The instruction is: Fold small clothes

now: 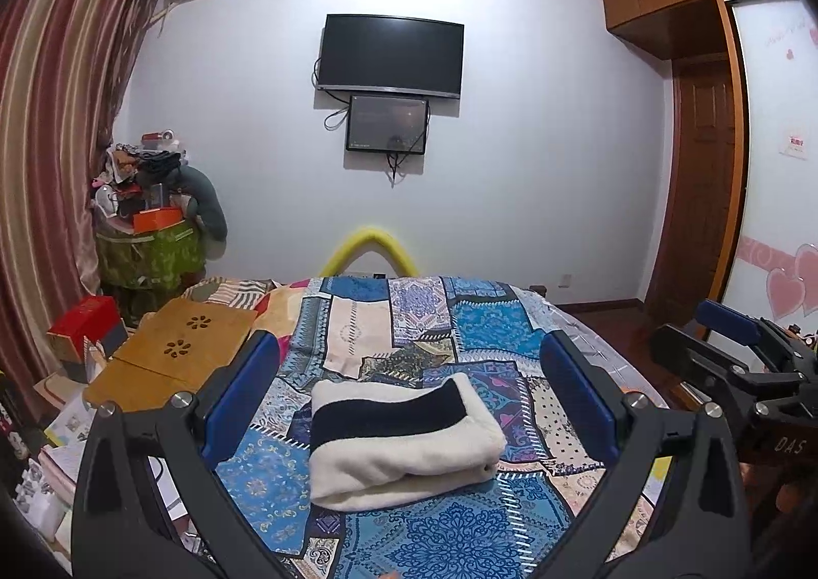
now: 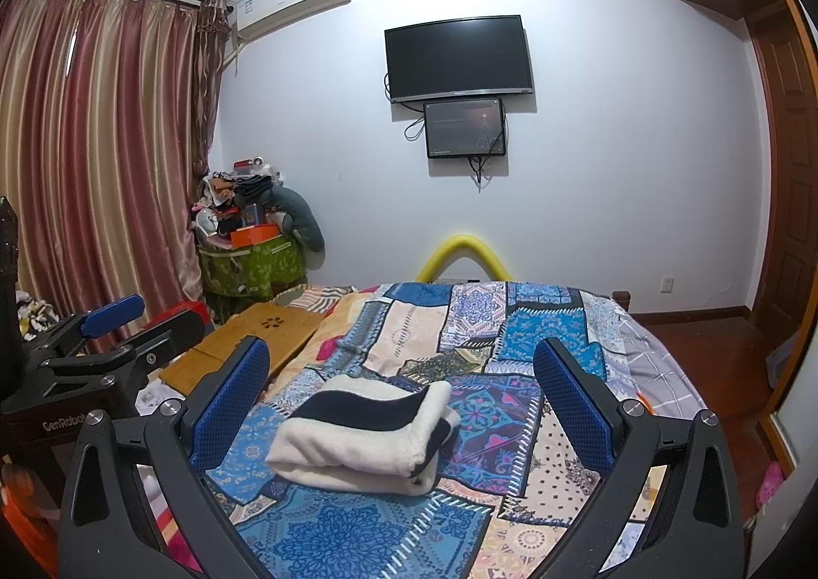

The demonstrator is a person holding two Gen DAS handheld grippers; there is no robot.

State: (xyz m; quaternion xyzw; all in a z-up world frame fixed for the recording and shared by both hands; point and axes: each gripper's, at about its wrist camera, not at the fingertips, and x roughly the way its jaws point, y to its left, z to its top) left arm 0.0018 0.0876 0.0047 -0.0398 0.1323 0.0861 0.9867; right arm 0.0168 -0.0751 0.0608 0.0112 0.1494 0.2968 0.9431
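Observation:
A small cream fleece garment with a wide black stripe [image 1: 404, 441] lies folded into a thick bundle on the patterned bedspread [image 1: 409, 323]. It also shows in the right wrist view [image 2: 365, 436]. My left gripper [image 1: 409, 374] is open and empty, held above the bed with the bundle between and below its blue fingers [image 1: 240, 395]. My right gripper [image 2: 401, 385] is open and empty too, just behind the bundle. Each gripper shows at the edge of the other's view: the right one [image 1: 736, 349] and the left one [image 2: 102, 328].
A folding bamboo lap table [image 1: 174, 354] lies on the bed's left side. Boxes and papers [image 1: 82, 333] crowd the left edge. A piled cart [image 1: 148, 231] stands by the curtain. A TV [image 1: 391, 55] hangs on the far wall. A wardrobe [image 1: 767, 170] is at the right.

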